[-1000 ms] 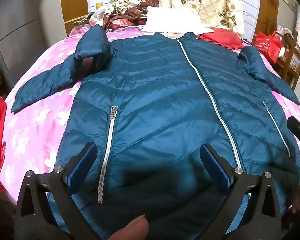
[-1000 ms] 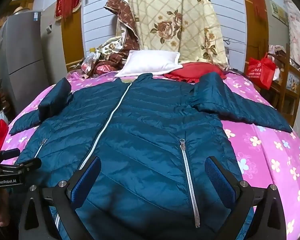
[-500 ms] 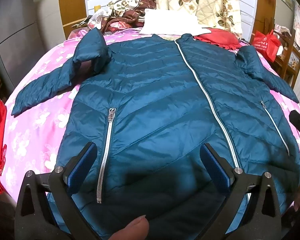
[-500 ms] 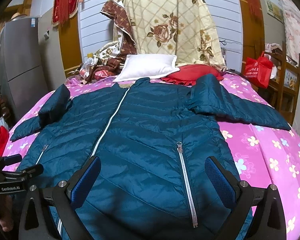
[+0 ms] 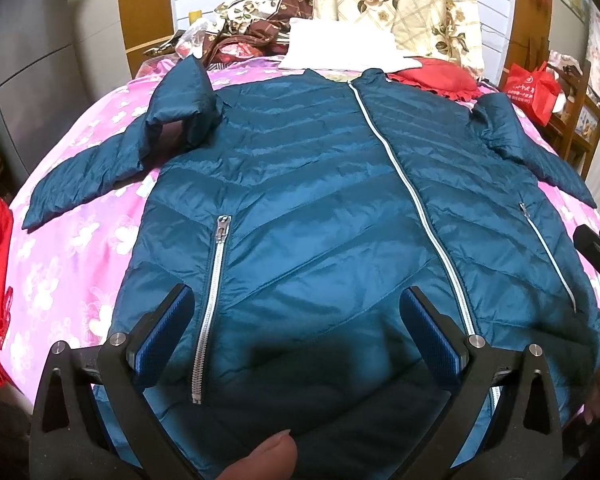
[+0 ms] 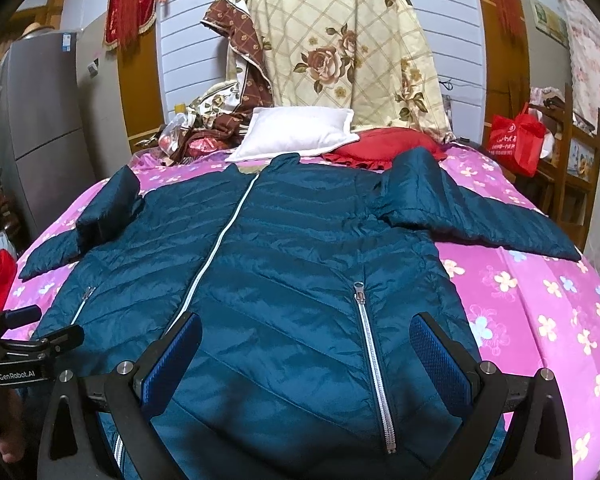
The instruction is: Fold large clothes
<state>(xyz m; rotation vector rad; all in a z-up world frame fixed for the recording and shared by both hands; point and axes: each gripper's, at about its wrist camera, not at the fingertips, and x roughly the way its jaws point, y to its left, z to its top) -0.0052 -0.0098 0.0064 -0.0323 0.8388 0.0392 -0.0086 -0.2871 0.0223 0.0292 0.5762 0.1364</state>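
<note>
Both wrist views low over jacket [image 5: 300,208]

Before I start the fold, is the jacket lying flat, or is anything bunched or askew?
Mostly flat, front up, zipped. One oddity: the left sleeve is doubled up near the shoulder, humping off the pink bedspread rather than lying straight. The right sleeve also has a bump at its shoulder. Both grippers are open above the hem.

On the black body of your left gripper [image 6: 32,340], seen at the left edge of your right wrist view, you can read "GenRobot.AI" in white letters. The red fabric shopping bag [image 6: 516,142] by the wooden shelf carries white print, probably characters above a number, too small to read.
</note>
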